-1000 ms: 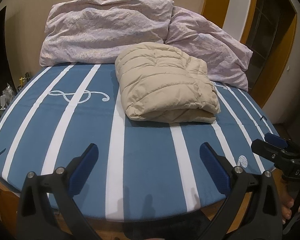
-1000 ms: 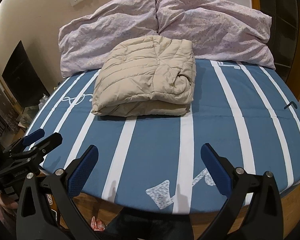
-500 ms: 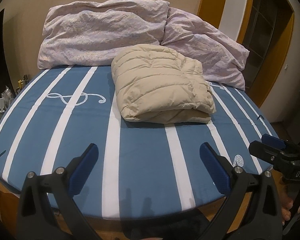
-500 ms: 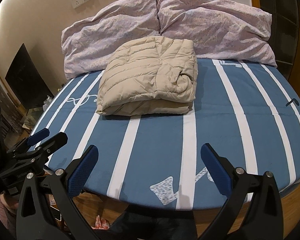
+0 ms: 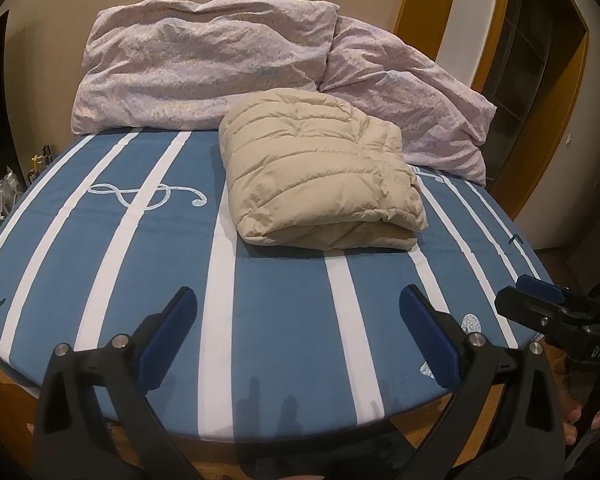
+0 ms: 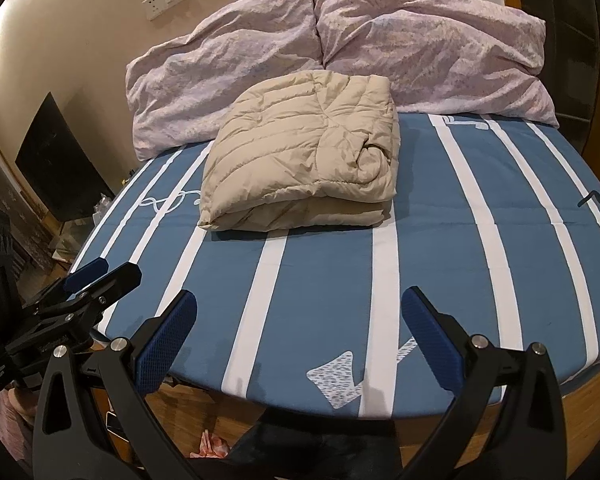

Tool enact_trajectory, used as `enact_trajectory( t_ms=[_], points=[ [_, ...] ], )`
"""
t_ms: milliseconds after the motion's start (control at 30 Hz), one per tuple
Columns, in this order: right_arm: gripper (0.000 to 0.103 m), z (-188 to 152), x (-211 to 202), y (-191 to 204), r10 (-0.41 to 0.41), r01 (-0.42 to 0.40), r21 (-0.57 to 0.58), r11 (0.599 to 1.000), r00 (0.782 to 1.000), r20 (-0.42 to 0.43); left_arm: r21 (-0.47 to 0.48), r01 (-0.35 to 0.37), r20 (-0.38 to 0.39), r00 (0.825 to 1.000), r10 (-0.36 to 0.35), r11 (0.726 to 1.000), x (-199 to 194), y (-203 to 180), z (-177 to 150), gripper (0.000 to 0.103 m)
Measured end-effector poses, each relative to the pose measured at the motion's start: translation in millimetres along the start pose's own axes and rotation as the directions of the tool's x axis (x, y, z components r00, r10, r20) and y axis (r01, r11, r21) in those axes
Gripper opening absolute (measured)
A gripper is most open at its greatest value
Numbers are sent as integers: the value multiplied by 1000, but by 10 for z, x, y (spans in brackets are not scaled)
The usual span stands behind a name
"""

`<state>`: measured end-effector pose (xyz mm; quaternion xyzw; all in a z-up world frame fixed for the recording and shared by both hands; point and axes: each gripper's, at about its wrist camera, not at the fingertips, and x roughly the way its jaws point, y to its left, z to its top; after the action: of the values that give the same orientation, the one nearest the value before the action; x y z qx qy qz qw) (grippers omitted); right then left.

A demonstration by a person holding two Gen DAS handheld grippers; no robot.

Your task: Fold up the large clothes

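Your left gripper (image 5: 298,338) hangs over the near edge of the bed (image 5: 284,344) with its fingers spread wide and nothing between them; your right gripper (image 6: 300,338) sits beside it at the same edge, equally wide and empty. The beige quilted jacket (image 5: 320,176) lies well beyond both, already in a thick folded bundle toward the head of the bed, a little right of the middle, its far side just against the pillows. Judge it as light, puffy and soft, with a slick shell that will spring back and slide on itself, so if you adjust it, take hold deep at the layered near edge or at the rolled right side (image 6: 370,160) rather than pinching the top skin. The two lilac pillows (image 5: 204,68) crowd the head edge behind it and leave little room there; the striped cover toward you is free for working.
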<state>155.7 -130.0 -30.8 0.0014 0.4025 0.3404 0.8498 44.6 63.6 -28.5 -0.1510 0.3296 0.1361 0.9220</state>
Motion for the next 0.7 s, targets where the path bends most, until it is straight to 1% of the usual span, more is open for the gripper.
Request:
enact_trajectory(
  t_ms=[700],
  points=[
    [102,35,25,12,42,-42,10,999,999,-7,1,15,-6,1000,-15,1000,40,-26,37,101]
  ],
)
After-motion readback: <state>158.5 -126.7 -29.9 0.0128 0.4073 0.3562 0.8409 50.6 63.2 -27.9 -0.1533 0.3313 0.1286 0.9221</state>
